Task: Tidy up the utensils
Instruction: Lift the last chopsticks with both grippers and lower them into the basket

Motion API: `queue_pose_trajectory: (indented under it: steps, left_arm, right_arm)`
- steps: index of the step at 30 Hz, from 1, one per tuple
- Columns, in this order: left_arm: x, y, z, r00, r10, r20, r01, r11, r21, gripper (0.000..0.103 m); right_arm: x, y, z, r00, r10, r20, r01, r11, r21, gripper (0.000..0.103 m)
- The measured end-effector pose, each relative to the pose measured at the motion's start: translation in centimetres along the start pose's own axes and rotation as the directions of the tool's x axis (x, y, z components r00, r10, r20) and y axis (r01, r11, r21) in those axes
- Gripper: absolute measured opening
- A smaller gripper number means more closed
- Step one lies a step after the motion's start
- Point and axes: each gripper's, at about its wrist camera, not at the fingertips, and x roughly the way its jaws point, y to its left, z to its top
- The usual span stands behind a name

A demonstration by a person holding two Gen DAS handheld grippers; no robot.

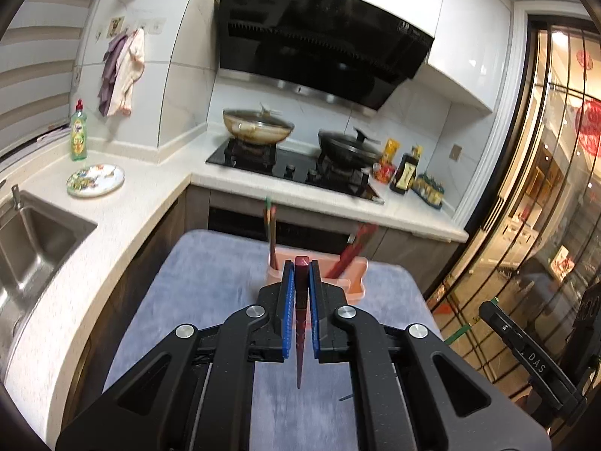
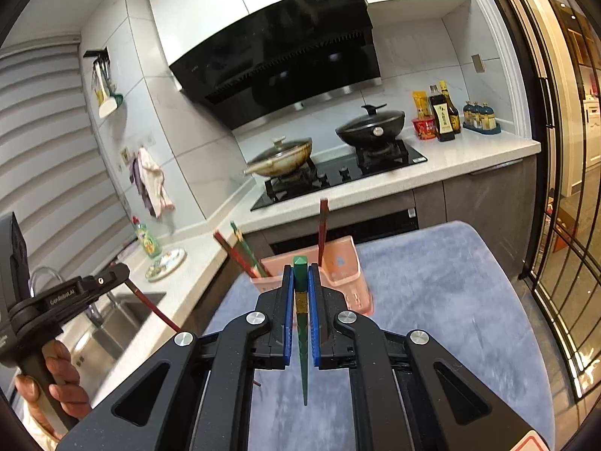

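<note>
My left gripper is shut on a dark red chopstick that runs back between the blue pads, its thick end poking out in front. My right gripper is shut on a green chopstick held the same way. Both hang above a table covered with a grey-blue cloth. Just ahead stands a pink utensil holder with several chopsticks upright in it, red ones on one side. In the right wrist view the left gripper shows at the left with its red chopstick, held by a hand.
Behind the table runs a white L-shaped counter with a steel sink, a patterned plate, a green soap bottle, and a hob with two lidded pans. Sauce bottles stand at the right. A glass door closes the right side.
</note>
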Motion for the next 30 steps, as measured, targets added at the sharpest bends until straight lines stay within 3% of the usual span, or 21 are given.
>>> queue_pose_trajectory:
  steps: [9,14,20,30]
  left_arm:
    - [3.7,-0.8,6.8,0.993,0.021,0.119,-0.022,1.000,0.005,0.007]
    - [6.6,-0.9,9.1,0.989,0.034,0.147,-0.036,0.999,0.006,0.007]
    - [9.8,-0.9,9.7,0.987,0.062,0.149,-0.066,0.998,0.021,0.007]
    - [14.7,0.1,6.8,0.995,0.073,0.061,-0.075,0.997,0.018,0.007]
  right_arm:
    - [4.9,0.4,7.8,0.993,0.027,0.115,-0.032,0.999,0.042,0.007]
    - [8.1,0.4,10.6,0.988,0.011,0.151,-0.017,0.999,0.040,0.007]
    - [11.7,-0.7,11.1,0.991,-0.009,0.134,0.001,0.998,0.057,0.007]
    - [16.8,-2.7,7.2,0.999,-0.029,0.022,0.028,0.997,0.071,0.007]
